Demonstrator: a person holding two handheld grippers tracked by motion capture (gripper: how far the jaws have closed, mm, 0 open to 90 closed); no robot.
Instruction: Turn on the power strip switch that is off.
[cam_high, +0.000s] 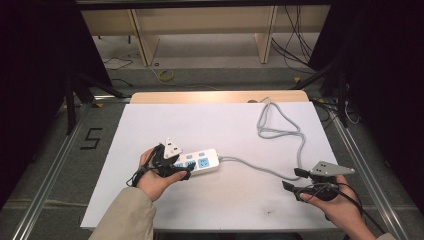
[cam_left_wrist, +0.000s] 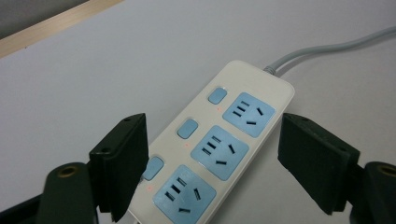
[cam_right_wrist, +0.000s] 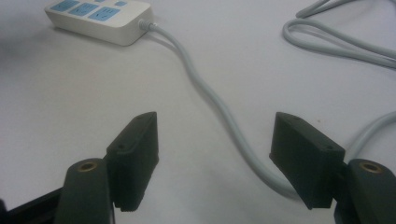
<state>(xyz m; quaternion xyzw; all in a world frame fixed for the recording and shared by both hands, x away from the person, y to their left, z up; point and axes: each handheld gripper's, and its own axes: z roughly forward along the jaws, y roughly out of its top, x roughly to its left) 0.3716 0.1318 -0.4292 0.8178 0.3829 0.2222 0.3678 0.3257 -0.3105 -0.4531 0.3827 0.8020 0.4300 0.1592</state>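
The white power strip (cam_left_wrist: 212, 154) lies flat on the white table (cam_high: 225, 130), its near end between the wide-open jaws of the left gripper (cam_left_wrist: 212, 168); whether the left jaw touches its edge is hard to tell. Its grey cable (cam_right_wrist: 219, 112) runs across to the right gripper (cam_right_wrist: 215, 163), passing between that gripper's parted jaws, apparently ungripped, then loops toward the table's far edge

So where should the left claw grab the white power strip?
Grip the power strip across its narrow width, on the two long flat sides at the end away from its grey cord, coming down from above. The left claw already straddles it there, open, one jaw each side.
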